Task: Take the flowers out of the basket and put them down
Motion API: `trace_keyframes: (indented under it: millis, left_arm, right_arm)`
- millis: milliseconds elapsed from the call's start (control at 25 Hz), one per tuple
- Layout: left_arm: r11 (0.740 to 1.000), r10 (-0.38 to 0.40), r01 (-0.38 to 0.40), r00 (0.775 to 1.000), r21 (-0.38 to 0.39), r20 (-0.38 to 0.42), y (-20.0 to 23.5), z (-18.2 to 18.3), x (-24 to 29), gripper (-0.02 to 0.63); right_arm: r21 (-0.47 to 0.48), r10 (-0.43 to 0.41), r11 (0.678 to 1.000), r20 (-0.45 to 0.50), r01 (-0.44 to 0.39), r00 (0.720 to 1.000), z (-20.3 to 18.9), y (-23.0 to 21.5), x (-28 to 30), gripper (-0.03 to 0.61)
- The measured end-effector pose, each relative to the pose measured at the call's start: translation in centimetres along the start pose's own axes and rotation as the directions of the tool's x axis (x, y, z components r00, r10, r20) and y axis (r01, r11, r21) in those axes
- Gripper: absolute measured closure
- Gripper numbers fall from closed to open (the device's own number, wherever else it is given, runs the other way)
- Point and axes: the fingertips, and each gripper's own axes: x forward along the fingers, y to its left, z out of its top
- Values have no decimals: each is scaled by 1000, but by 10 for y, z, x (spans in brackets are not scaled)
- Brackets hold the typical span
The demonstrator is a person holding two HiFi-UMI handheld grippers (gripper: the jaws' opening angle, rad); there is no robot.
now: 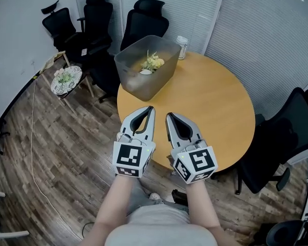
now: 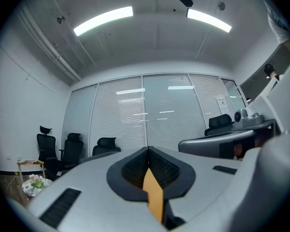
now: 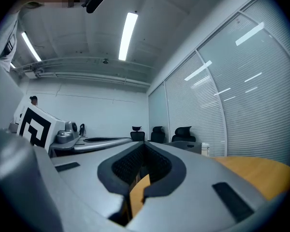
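**Now: both grippers pressed shut, side by side at the near edge of the table, flowers in the basket**

The left gripper (image 1: 151, 108) has its jaws pressed together with nothing between them; in its own view the two dark pads meet at the tip, and only a sliver of orange tabletop shows through the slit behind. The right gripper (image 1: 168, 115) is likewise closed and empty, its pads meeting at the tip. The two are held level and just beside each other, nearly parallel, with a marker cube at the back of each and the person's bare forearms behind them. Both point across the round wooden table (image 1: 215, 106), and their tips hang over its near edge.

Ahead of the grippers, and apart from them, the basket (image 1: 136, 83) stands on the far left part of the table. It is a translucent grey tub with an open top. The flowers (image 1: 153, 62), a small pale yellow-green bunch, lie inside it toward the far end. A small white jar (image 1: 182, 47) stands just beyond the basket's far right corner, by the table's edge.

Black office chairs (image 1: 143, 19) are ranged behind the table along a wall of white blinds. To the left, on the wooden floor, a little stool (image 1: 66, 81) carries another small bunch of greenery.
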Motion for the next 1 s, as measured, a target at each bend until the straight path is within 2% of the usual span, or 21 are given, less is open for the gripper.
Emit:
trace_keyframes:
  millis: [200,400,600,720,1000]
  left_arm:
    - [999,-32,32,999,5,-4,19,-4,32,611]
    - [999,-29,29,1000,-18,7,47,-2,61,611]
    - [998,-65,65,998,22,-6,72,-2,95,612]
    - [996,-86,86,996,5,-4,91,0,118,612]
    - [998,-62,61,997,-21,-35,148,-3,172,612]
  right_arm:
    - [16,-51,999,5,51,999,-5,-23,24,555]
    - [21,-77,997,2,77,997,-7,-40,54,555]
    - [15,-98,995,3,98,995,-7,-56,90,555]
    - [11,-112,994,0,112,994,-7,-66,113,555]
    - [12,-152,988,-15,153,988,-11,-95,165,555]
